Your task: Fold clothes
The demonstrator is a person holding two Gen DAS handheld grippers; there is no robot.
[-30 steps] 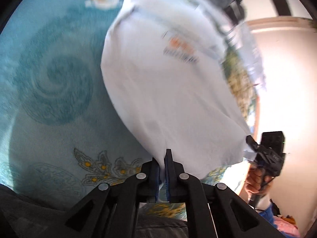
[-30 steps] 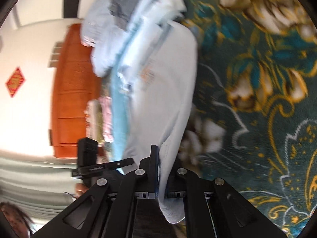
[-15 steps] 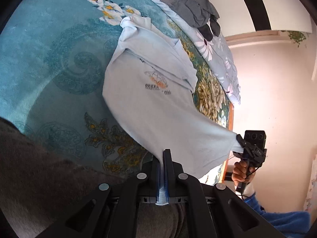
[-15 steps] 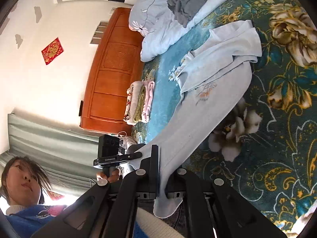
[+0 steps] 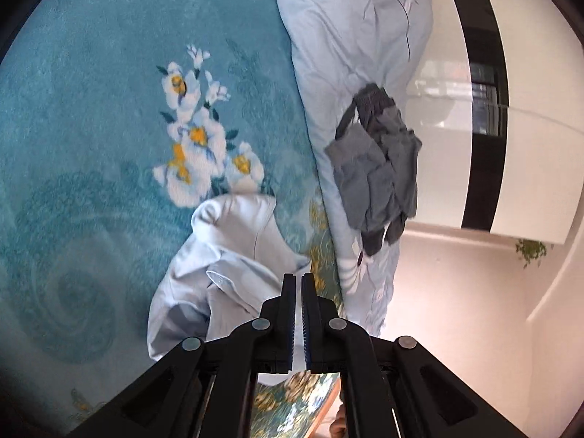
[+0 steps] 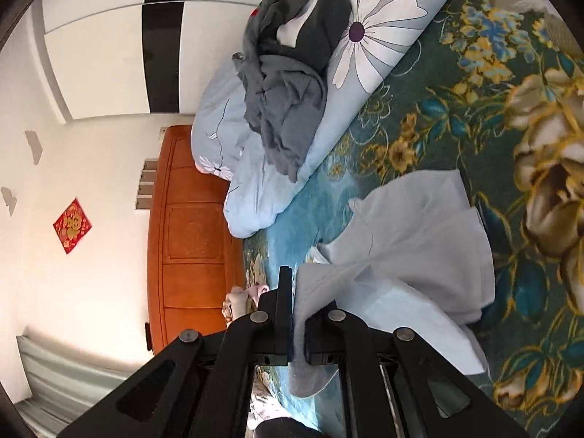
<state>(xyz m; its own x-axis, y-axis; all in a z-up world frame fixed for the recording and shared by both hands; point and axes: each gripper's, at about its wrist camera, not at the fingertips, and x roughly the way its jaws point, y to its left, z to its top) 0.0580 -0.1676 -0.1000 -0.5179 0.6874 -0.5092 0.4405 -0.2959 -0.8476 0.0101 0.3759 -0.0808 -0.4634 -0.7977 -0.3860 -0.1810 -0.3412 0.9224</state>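
Left wrist view: left gripper (image 5: 297,281) had its 2 fingers pressed almost together, thin gap between, nothing visibly pinched. 1 pale blue shirt (image 5: 226,266) lay bunched on the teal floral blanket (image 5: 91,109), just below the gripper tips. 1 light blue duvet (image 5: 350,36) lay alongside, with 1 grey garment (image 5: 379,175) heaped on it.

Right wrist view: right gripper (image 6: 297,284) was pinching the shirt (image 6: 412,255); cloth ran between its 2 fingers and hung out below. Rest of shirt lay crumpled on the blanket (image 6: 456,116). Duvet (image 6: 379,22) and grey garment (image 6: 284,109) sat beyond. 1 orange wooden headboard (image 6: 189,237) stood against the wall, 1 red paper square (image 6: 72,225) on that wall.
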